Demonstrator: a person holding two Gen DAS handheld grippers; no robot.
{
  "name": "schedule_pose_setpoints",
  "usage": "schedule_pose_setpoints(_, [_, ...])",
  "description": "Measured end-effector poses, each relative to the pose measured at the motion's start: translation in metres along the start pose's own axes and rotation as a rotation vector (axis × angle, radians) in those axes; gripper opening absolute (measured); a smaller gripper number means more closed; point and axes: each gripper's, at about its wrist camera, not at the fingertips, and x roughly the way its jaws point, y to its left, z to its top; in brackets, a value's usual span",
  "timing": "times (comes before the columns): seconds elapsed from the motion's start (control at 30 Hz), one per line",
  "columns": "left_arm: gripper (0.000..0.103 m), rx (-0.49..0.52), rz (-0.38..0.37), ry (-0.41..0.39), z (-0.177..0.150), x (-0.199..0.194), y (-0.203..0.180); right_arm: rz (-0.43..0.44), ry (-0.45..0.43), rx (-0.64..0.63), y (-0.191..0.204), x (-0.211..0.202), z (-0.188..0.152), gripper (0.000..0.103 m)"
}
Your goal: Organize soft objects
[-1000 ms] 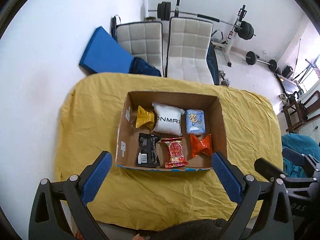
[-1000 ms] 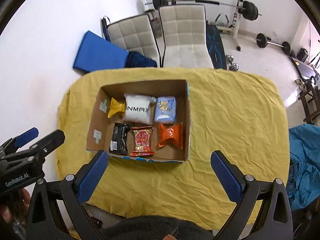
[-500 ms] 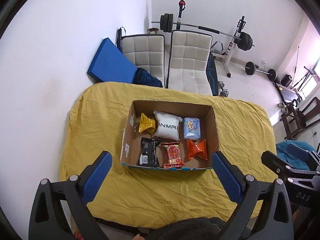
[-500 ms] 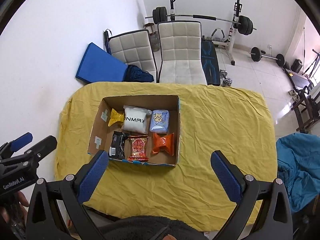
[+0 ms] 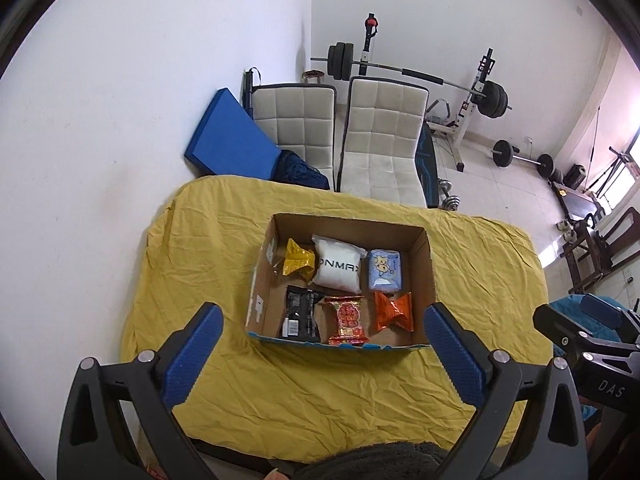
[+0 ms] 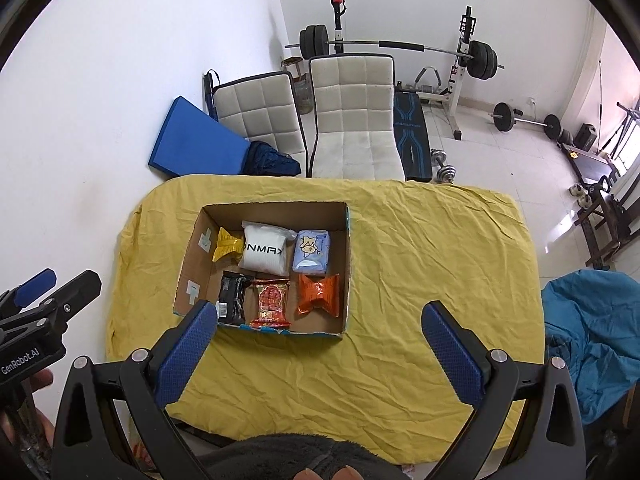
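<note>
Sitting in two neat rows inside an open cardboard box [image 5: 424, 276], six soft packets look already sorted: a yellow packet [image 5: 297, 262], a white pouch [image 5: 338, 265] and a pale blue tissue pack [image 5: 385, 270] along the far row, and a black packet [image 5: 301, 311], a red packet [image 5: 348, 316] and an orange packet [image 5: 394, 310] along the near row. None overlaps its neighbour much, and no loose packet shows on the yellow cloth [image 6: 420, 264] that covers the table around the box.

The box lies ahead of and below both tools, on the left half of the table, with its long side running left to right across the view. The left gripper [image 5: 320, 354] faces it almost squarely, the near wall lying between its blue pads, so it is the closer and better lined-up of the two. From the right gripper [image 6: 314, 354] the box sits off to the left, with only its near left corner behind the left pad. Both tools have their fingers spread wide and carry nothing, and both hang well above the table.

Judging by this, the sorting seems done or nearly so; any further tidying would most easily fall to the left hand reaching straight forward and down.

Beyond the table stand two pale padded chairs [image 6: 352, 108], a blue mat [image 6: 196, 140] leaning on the wall, and a barbell rack [image 6: 464, 52].
</note>
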Motion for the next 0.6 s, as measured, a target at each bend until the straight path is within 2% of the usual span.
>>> schedule_pose_setpoints(0.6, [0.103,-0.025,0.042,-0.022,-0.009,-0.016,-0.001,-0.018,-0.005,-0.024,0.001,-0.011,-0.006,0.103])
